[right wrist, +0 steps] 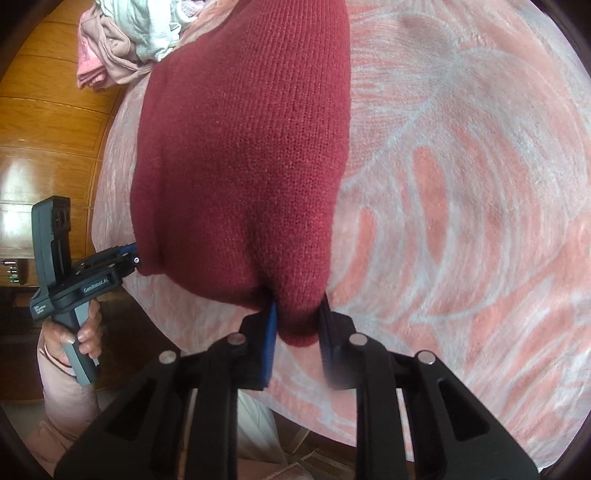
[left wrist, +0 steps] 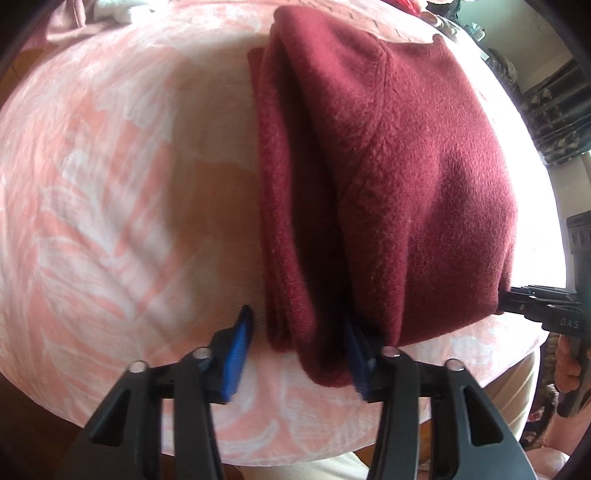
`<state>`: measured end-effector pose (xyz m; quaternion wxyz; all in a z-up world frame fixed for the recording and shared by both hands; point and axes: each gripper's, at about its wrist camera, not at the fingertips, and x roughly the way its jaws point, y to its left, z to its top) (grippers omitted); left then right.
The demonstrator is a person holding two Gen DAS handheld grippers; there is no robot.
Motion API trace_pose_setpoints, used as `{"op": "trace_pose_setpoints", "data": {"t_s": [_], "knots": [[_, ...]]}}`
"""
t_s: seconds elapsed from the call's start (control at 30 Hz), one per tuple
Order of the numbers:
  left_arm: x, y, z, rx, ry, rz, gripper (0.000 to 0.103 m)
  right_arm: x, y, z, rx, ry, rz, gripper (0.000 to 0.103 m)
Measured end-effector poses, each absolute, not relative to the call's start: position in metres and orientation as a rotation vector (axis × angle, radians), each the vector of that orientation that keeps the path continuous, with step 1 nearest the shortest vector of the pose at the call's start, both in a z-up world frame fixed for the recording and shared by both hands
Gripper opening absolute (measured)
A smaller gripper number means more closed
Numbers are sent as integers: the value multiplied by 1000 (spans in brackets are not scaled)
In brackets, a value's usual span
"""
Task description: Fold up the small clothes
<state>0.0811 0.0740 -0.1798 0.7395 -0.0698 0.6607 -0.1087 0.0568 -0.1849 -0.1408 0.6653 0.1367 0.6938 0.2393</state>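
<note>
**Maroon fleece garment held at both near corners**

Maroon fleece garment (left wrist: pixel 388 177), folded into soft thick layers, lies on the pink and white leaf-print bed cover (left wrist: pixel 110 166). The left hand-held gripper (left wrist: pixel 299 350) stands spread around the near left edge, its blue pads (left wrist: pixel 236 354) wide apart, one of them tucked under a fold. The right hand-held gripper (right wrist: pixel 299 336) looks clamped on the near right corner. I judge the cloth light, limp and grippy rather than slippery, so it is best pinched through all layers at the corners. A heap of pale unfolded clothes (right wrist: pixel 140 33) waits at the far edge.
</note>
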Motion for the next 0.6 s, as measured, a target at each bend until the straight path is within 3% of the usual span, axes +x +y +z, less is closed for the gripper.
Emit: {"op": "trace_pose_setpoints", "data": {"t_s": [0.07,0.27,0.4,0.53,0.6], "knots": [[82,73,-180,-162,1449,-245,33,52,-183,-133,218,1544,543,17],[83,61,-182,-125,1448,-252,33,50,-166,-148,92,1552,501,18],[84,74,-179,-148,1447,-266,36,50,-172,-137,119,1530,536,28],[87,93,-151,-131,1381,-235,49,52,-192,-109,119,1468,516,33],[93,100,-139,-164,1348,-241,62,60,-203,-97,143,1434,504,36]]}}
